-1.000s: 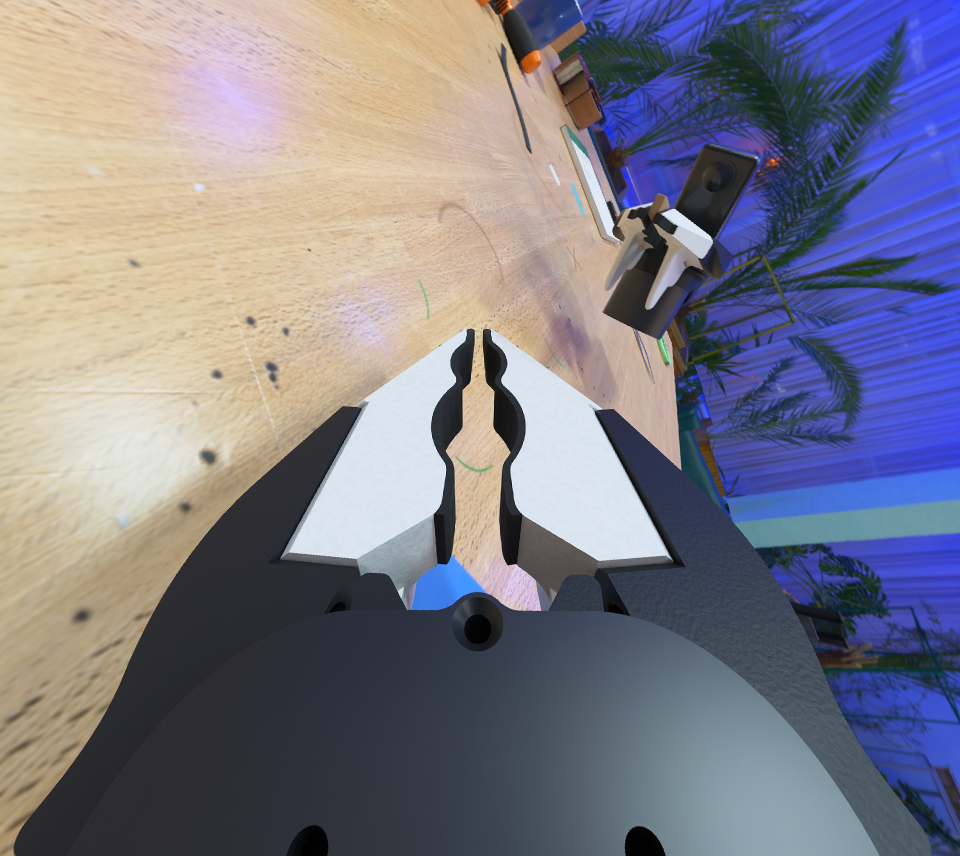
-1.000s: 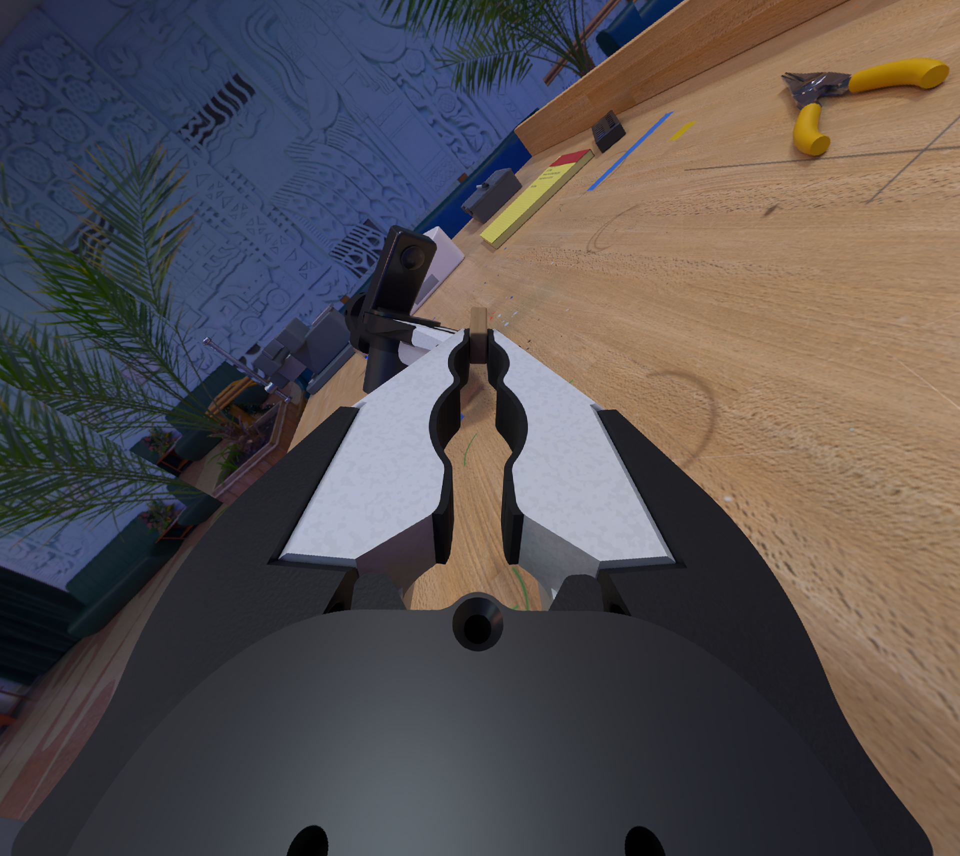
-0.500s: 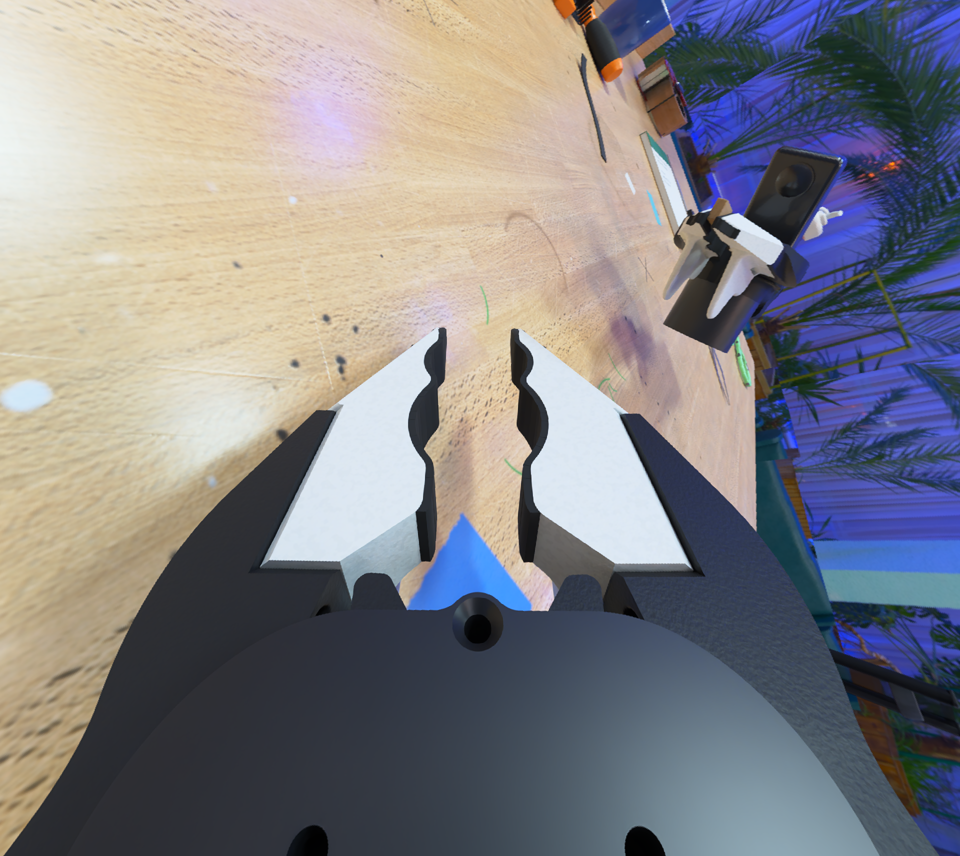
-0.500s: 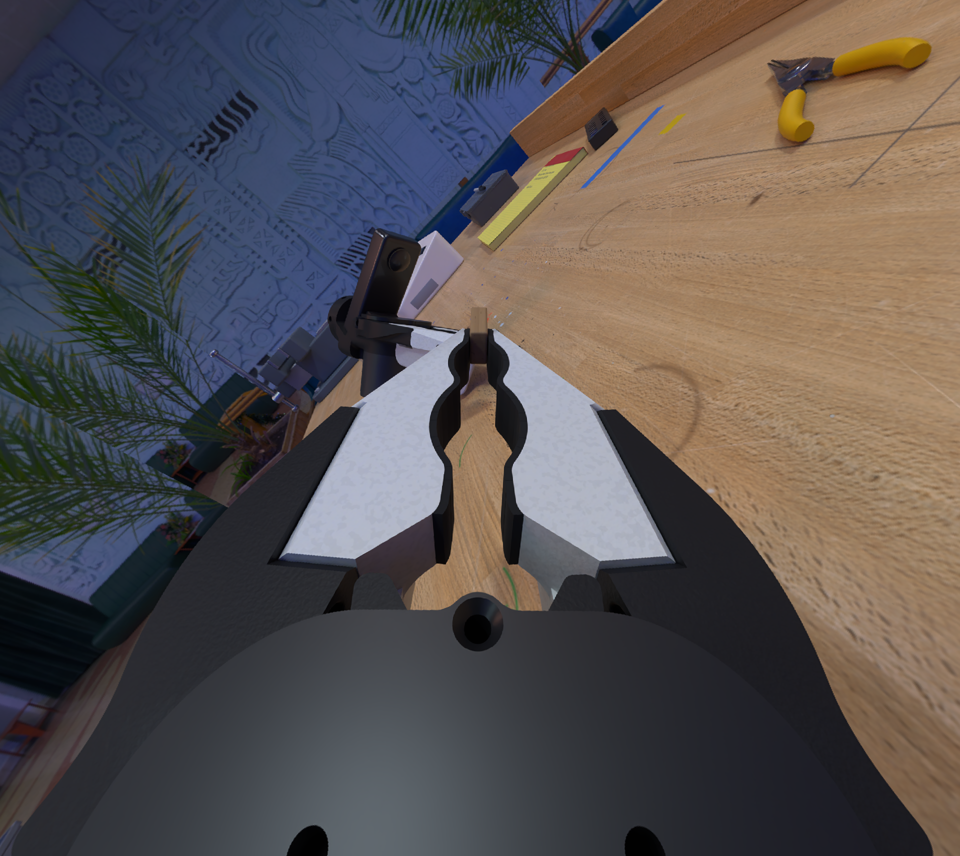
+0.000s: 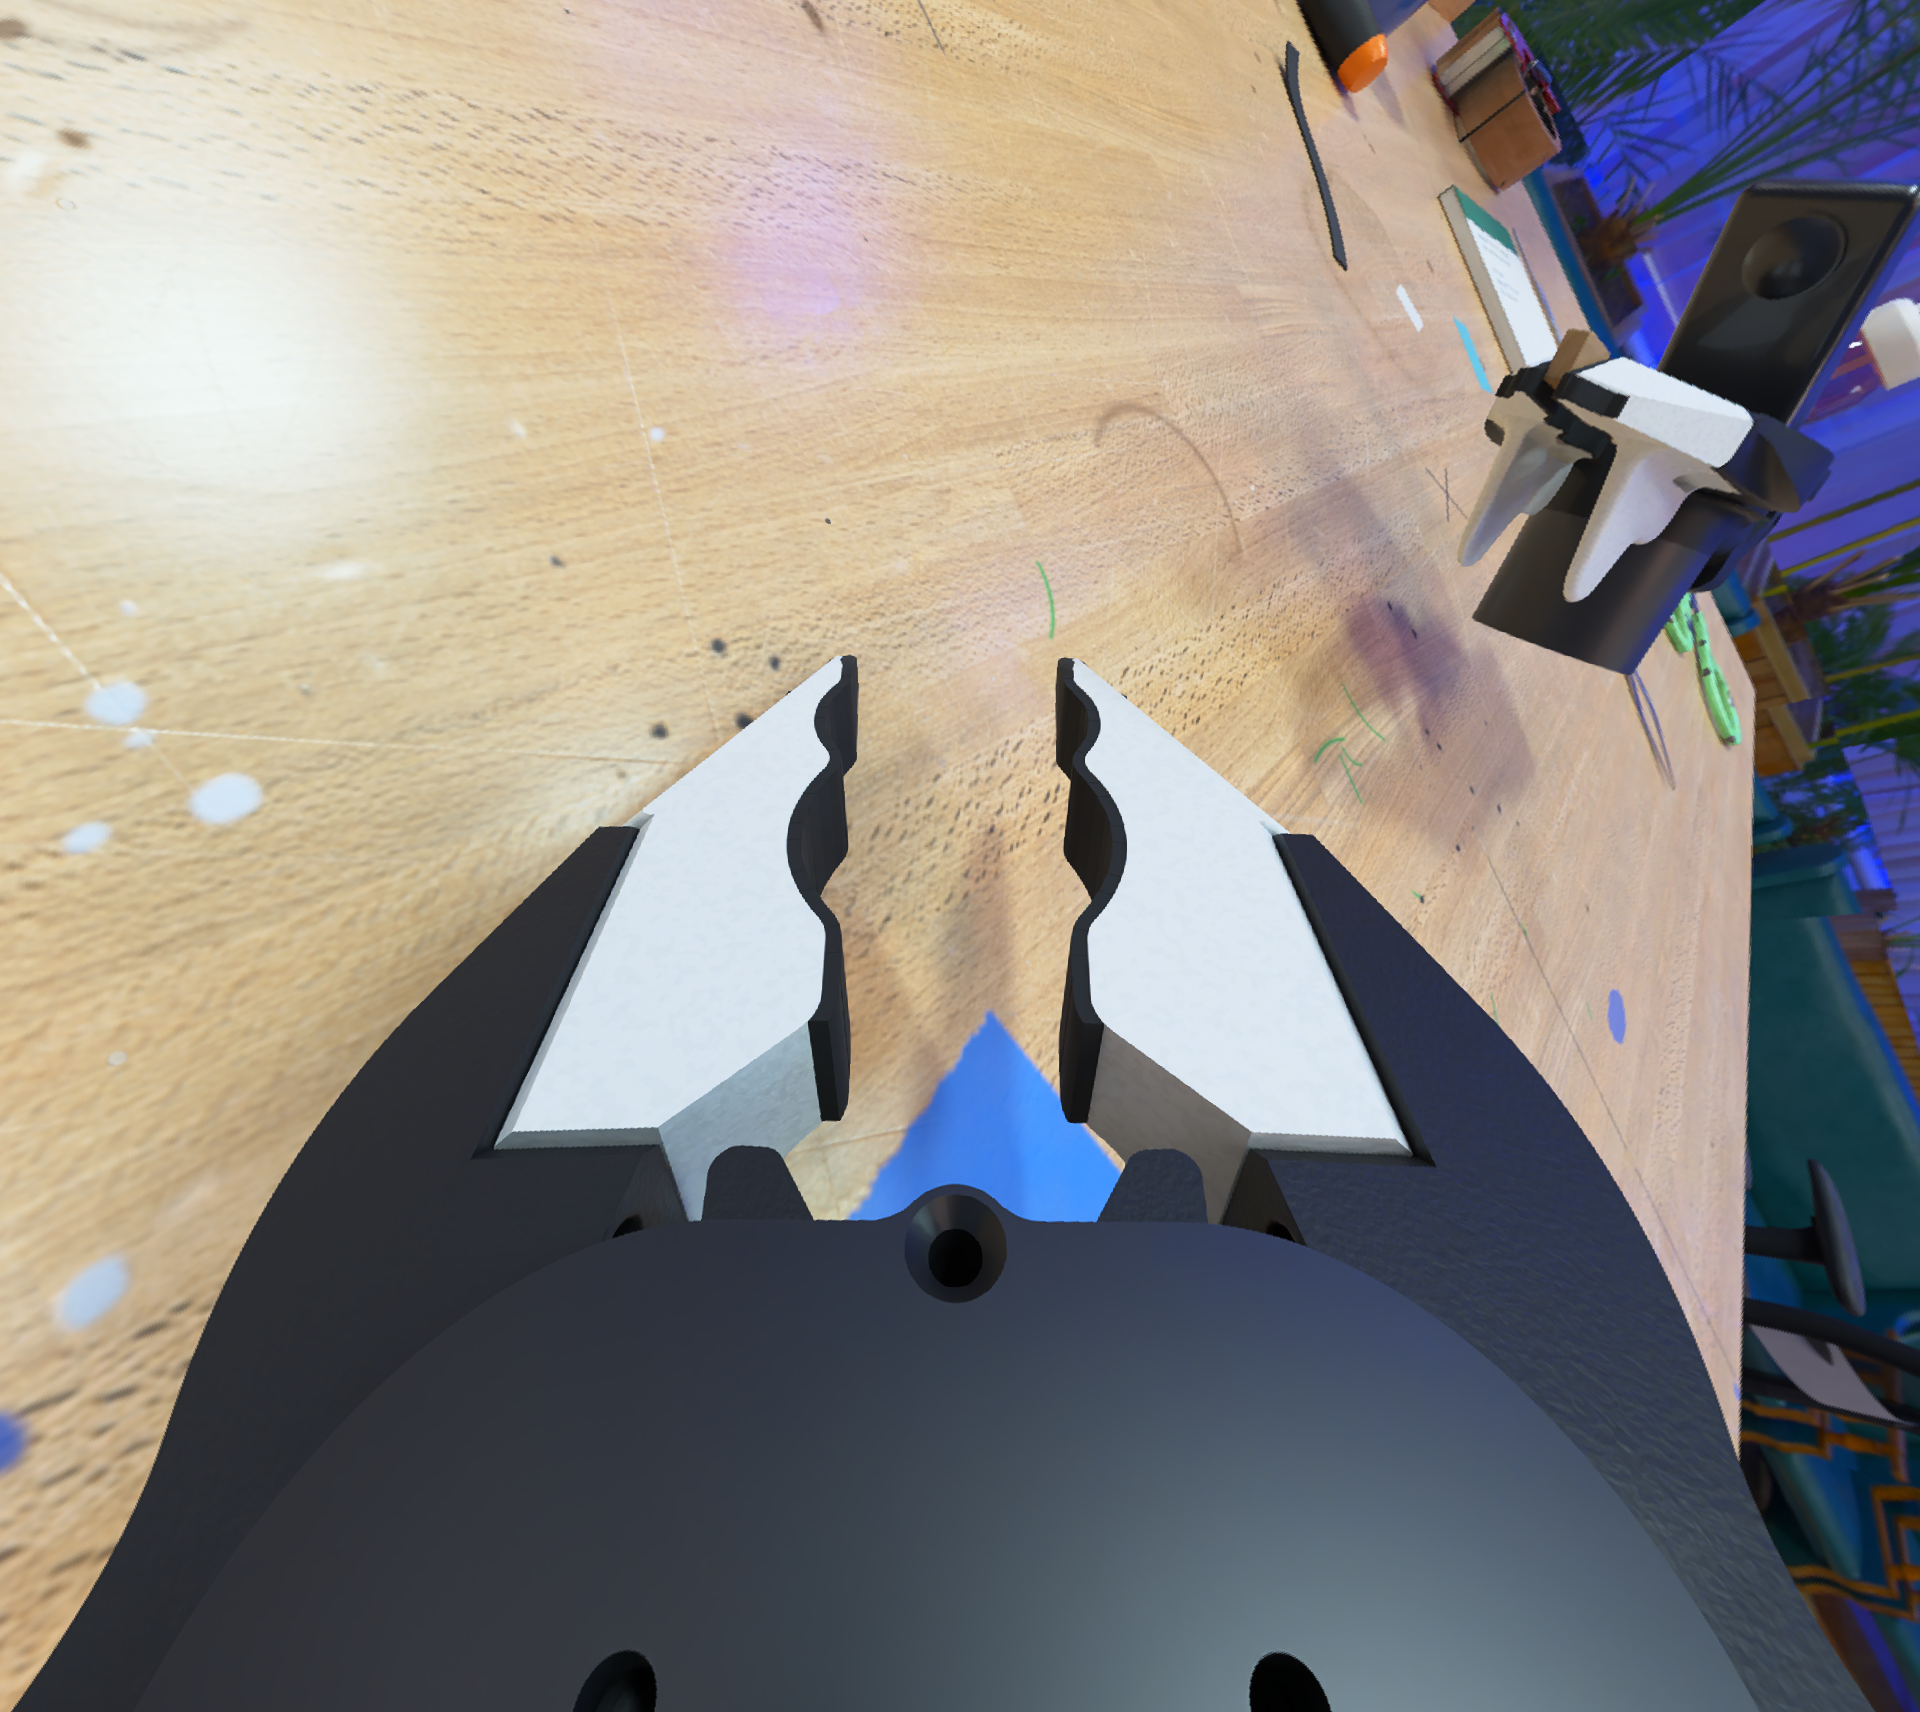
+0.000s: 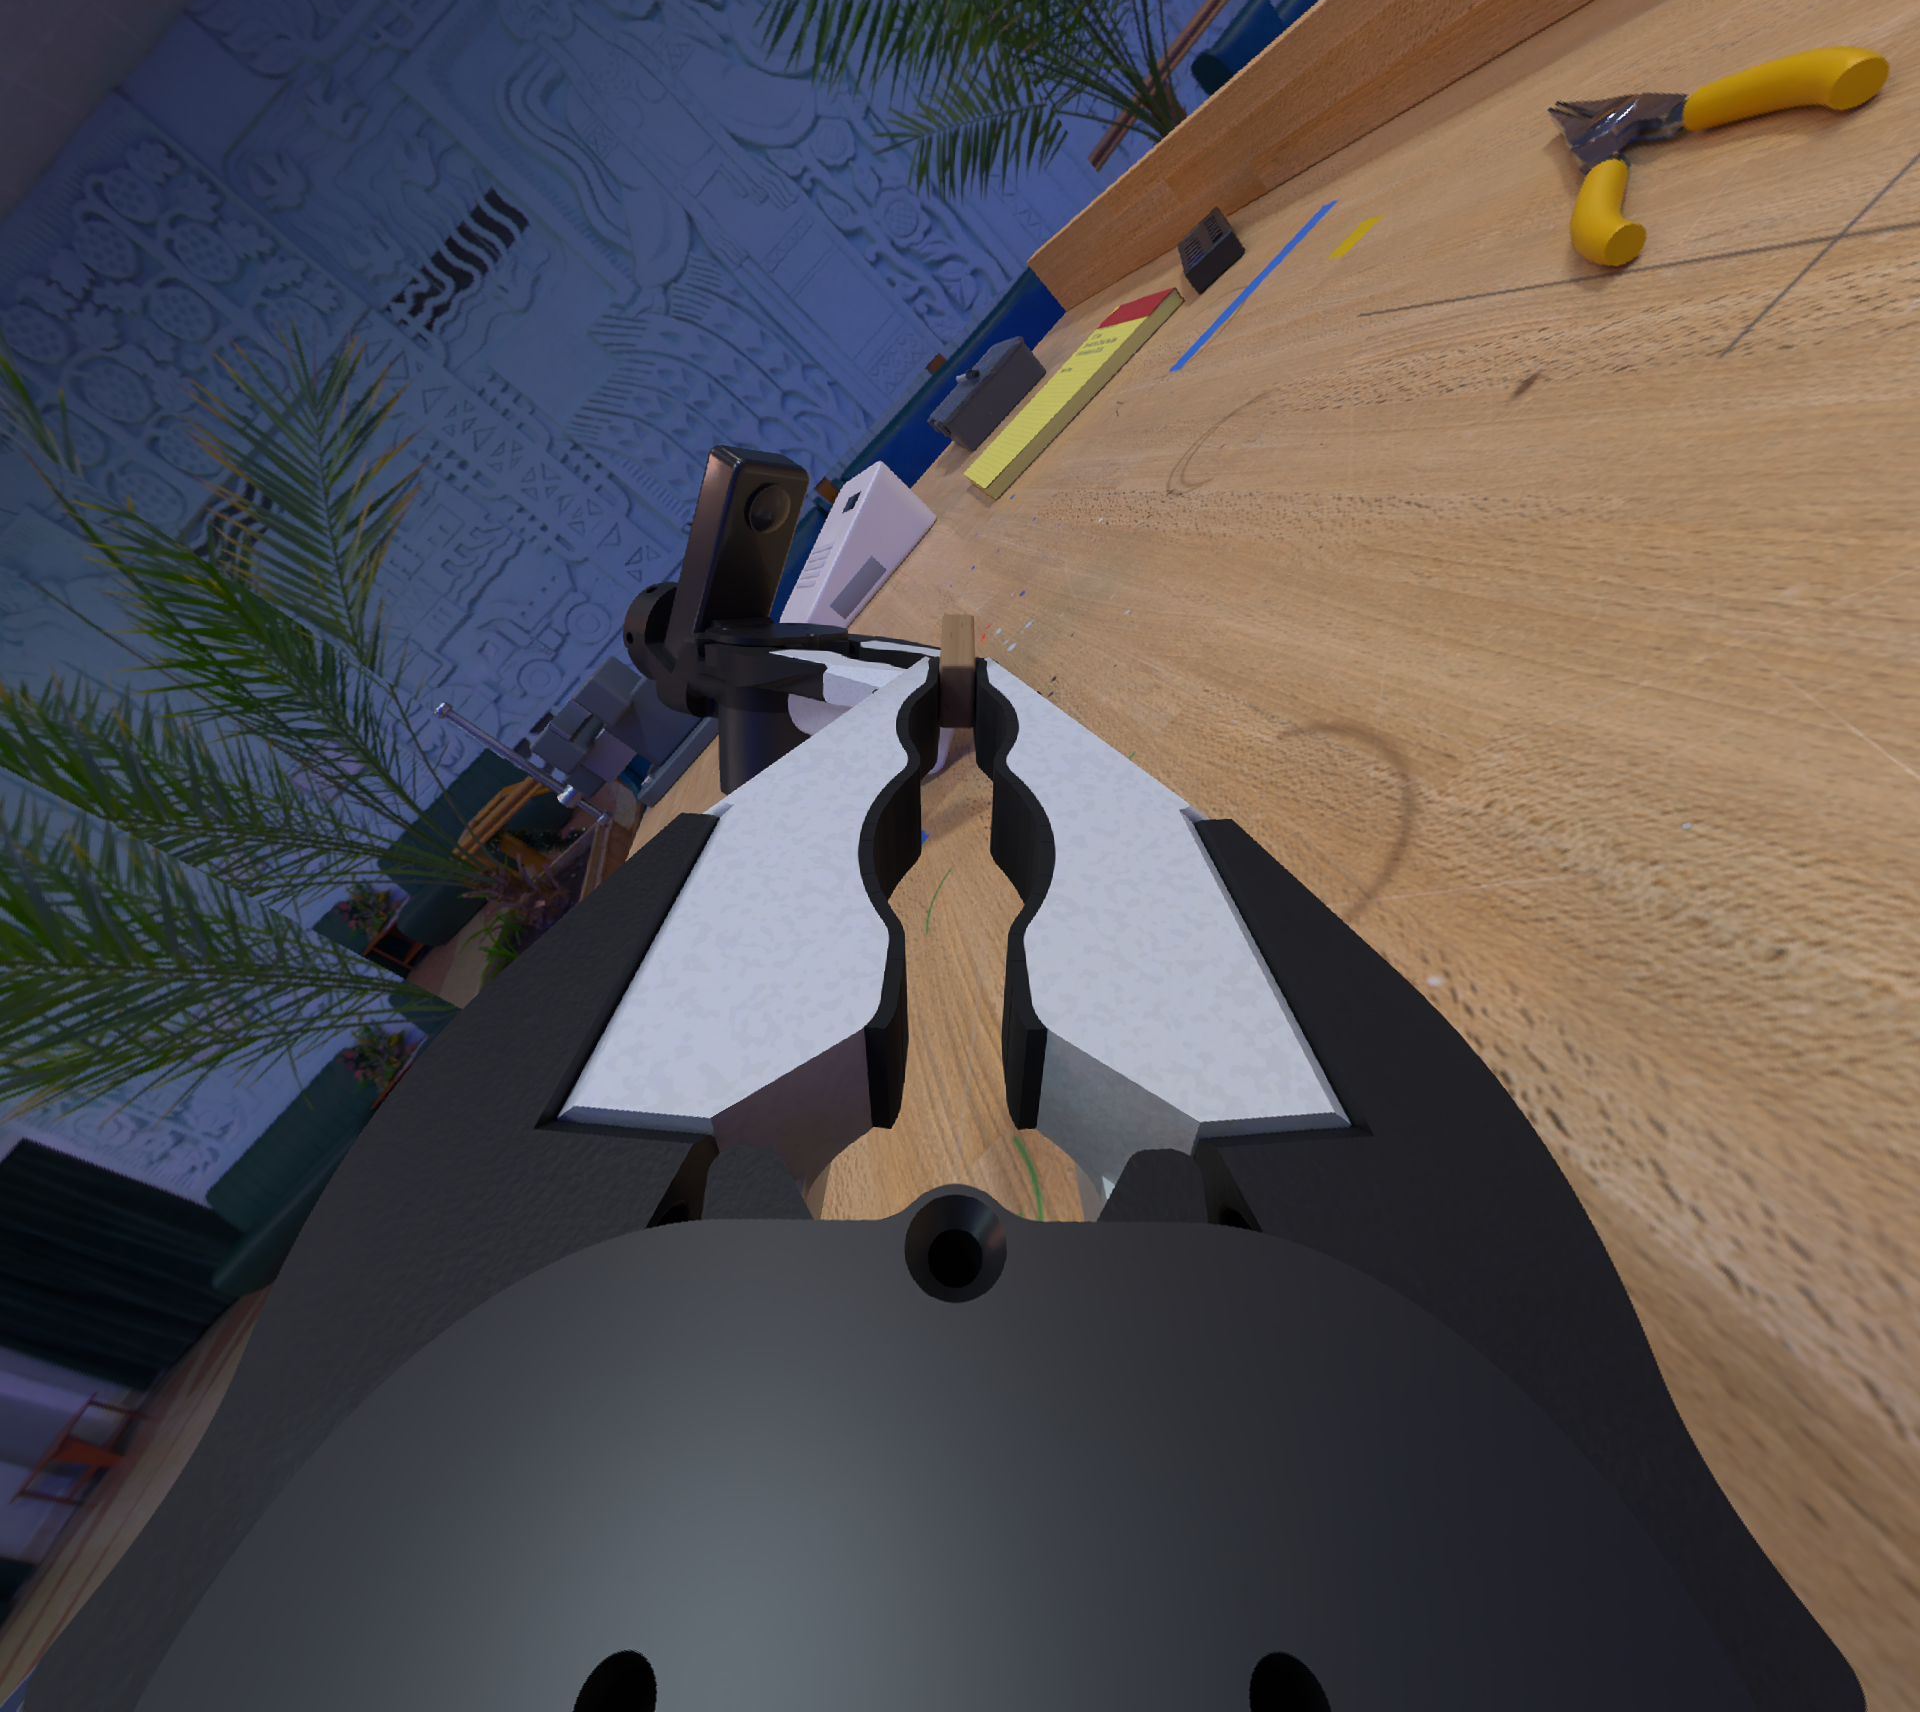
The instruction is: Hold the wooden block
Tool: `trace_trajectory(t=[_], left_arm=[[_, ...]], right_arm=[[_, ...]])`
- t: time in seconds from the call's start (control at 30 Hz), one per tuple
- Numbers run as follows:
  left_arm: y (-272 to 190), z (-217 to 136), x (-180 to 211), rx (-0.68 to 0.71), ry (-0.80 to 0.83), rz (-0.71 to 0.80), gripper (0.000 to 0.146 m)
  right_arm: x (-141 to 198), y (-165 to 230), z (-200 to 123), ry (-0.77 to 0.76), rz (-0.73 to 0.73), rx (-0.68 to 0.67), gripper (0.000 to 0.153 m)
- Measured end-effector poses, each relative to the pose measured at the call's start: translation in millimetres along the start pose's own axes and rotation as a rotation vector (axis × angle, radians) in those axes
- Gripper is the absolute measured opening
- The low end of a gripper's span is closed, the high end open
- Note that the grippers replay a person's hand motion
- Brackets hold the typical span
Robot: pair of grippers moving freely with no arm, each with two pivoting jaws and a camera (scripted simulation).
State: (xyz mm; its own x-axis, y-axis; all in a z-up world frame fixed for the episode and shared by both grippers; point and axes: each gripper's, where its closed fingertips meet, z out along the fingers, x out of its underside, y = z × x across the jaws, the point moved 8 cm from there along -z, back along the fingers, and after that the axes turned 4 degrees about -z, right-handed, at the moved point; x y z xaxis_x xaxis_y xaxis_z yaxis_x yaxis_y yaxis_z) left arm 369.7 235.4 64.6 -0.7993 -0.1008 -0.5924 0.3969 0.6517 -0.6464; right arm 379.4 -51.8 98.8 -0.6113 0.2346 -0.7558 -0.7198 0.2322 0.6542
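Right hand-held gripper (image 6: 956, 675) pinches thin wooden block (image 6: 957, 646) at its scalloped tips, above grainy counter (image 6: 1558, 727). Left hand-held gripper (image 5: 956, 675) gapes wide, holding nothing.

Left tongs (image 5: 956, 675) spread apart and bare, right tongs (image 6: 954, 675) pinched nearly together

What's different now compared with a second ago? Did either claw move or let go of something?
The left gripper opened: its fingers were nearly together a second ago and now stand well apart, with nothing between them. Its view also shifted along the workbench. The right gripper stayed shut on the wooden block, pinched at its fingertips as before, and the yellow-handled pliers lie where they were.
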Motion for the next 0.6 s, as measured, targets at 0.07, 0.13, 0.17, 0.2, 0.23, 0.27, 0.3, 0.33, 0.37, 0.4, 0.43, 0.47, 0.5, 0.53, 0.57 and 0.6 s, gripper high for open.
trace_trajectory(t=[0.07, 0.13, 0.17, 0.2, 0.23, 0.27, 0.3, 0.33, 0.37, 0.4, 0.43, 0.47, 0.5, 0.53, 0.57, 0.6], left_arm=[[-0.8, 0.2, 0.3, -0.003, 0.008, 0.018, 0.039], [-2.6, 1.4, 1.2, 0.010, 0.024, 0.031, 0.040], [-3.2, 2.1, 1.6, 0.021, 0.033, 0.033, 0.040], [-3.7, 2.6, 1.9, 0.027, 0.037, 0.033, 0.040], [-4.0, 2.9, 2.1, 0.028, 0.038, 0.035, 0.039], [-4.1, 2.9, 2.2, 0.029, 0.038, 0.036, 0.039], [-4.1, 2.9, 2.1, 0.030, 0.038, 0.034, 0.039], [-4.0, 2.9, 2.0, 0.031, 0.035, 0.031, 0.039], [-3.9, 2.9, 1.7, 0.031, 0.030, 0.025, 0.039], [-3.9, 2.7, 1.0, 0.030, 0.022, 0.019, 0.040], [-4.0, 2.2, 0.1, 0.027, 0.008, 0.012, 0.044], [-4.1, 1.4, -0.8, 0.021, -0.006, 0.007, 0.049], [-4.1, 0.6, -1.7, 0.015, -0.015, 0.008, 0.055], [-3.9, -0.2, -2.8, 0.010, -0.025, 0.009, 0.060], [-3.5, -1.2, -4.2, 0.009, -0.040, 0.008, 0.066], [-2.9, -2.6, -5.9, 0.011, -0.063, 0.003, 0.071]], right_arm=[[0.7, 0.6, 0.7, 0.004, -0.002, -0.002, 0.005], [1.3, 0.9, 1.4, 0.007, -0.002, -0.005, 0.005], [1.5, 0.9, 1.7, 0.009, -0.002, -0.005, 0.005], [1.5, 0.8, 1.9, 0.009, -0.003, -0.005, 0.005], [1.5, 0.6, 1.9, 0.009, -0.002, -0.004, 0.005], [1.4, 0.4, 1.8, 0.008, -0.001, -0.004, 0.005], [1.3, 0.1, 1.7, 0.007, 0.001, -0.004, 0.005], [1.3, 0.0, 1.6, 0.006, 0.002, -0.004, 0.005], [1.3, -0.2, 1.5, 0.006, 0.004, -0.004, 0.005], [1.4, -0.2, 1.5, 0.006, 0.006, -0.005, 0.005], [1.6, -0.2, 1.6, 0.006, 0.008, -0.006, 0.005], [1.8, -0.2, 1.8, 0.007, 0.010, -0.007, 0.005], [2.0, -0.1, 2.0, 0.008, 0.012, -0.009, 0.005], [2.2, -0.1, 2.3, 0.009, 0.014, -0.010, 0.005], [2.4, -0.2, 2.5, 0.009, 0.016, -0.012, 0.005], [2.4, -0.3, 2.6, 0.009, 0.018, -0.012, 0.005]])
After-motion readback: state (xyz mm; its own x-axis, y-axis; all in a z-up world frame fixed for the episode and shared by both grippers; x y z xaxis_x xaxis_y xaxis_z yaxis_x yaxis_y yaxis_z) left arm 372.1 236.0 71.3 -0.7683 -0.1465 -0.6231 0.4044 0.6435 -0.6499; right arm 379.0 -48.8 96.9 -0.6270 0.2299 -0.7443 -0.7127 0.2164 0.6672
